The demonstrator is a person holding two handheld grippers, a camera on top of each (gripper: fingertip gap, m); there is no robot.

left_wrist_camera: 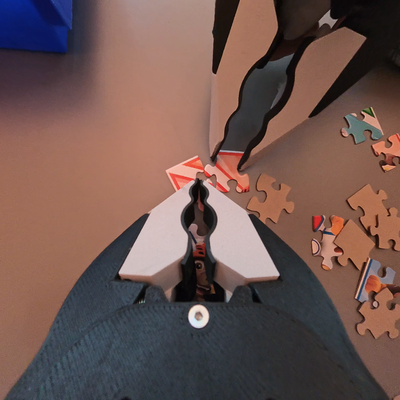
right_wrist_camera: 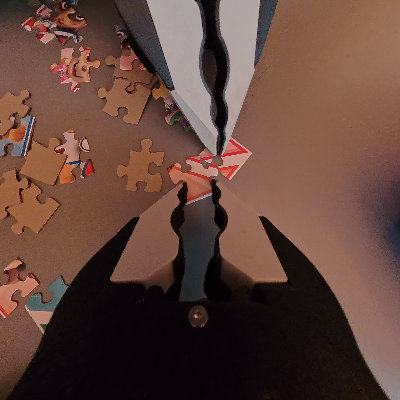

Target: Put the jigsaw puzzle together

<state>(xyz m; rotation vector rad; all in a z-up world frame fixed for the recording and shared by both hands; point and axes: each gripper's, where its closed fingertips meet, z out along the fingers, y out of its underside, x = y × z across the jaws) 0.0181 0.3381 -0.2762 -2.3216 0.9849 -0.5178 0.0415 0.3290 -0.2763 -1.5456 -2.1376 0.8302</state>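
Note:
Two red-and-white striped puzzle pieces lie flat on the table, side by side. My left gripper point(left_wrist_camera: 198, 181) is shut with nothing between its pads, and its tips rest on the corner piece point(left_wrist_camera: 184, 172) by that piece's socket. It also shows from above in the right wrist view point(right_wrist_camera: 219, 153). My right gripper point(right_wrist_camera: 199, 183) is open and its fingertips straddle the edge piece point(right_wrist_camera: 194, 181), which lies on the table between them. In the left wrist view the edge piece point(left_wrist_camera: 227, 171) has its knob at the corner piece's socket. I cannot tell whether the two are locked together.
Several loose pieces lie scattered to the right of the left wrist view, some face down and brown point(left_wrist_camera: 270, 201), some printed point(left_wrist_camera: 361, 127). They show on the left in the right wrist view point(right_wrist_camera: 141, 167). A blue box point(left_wrist_camera: 32, 26) stands at the far left.

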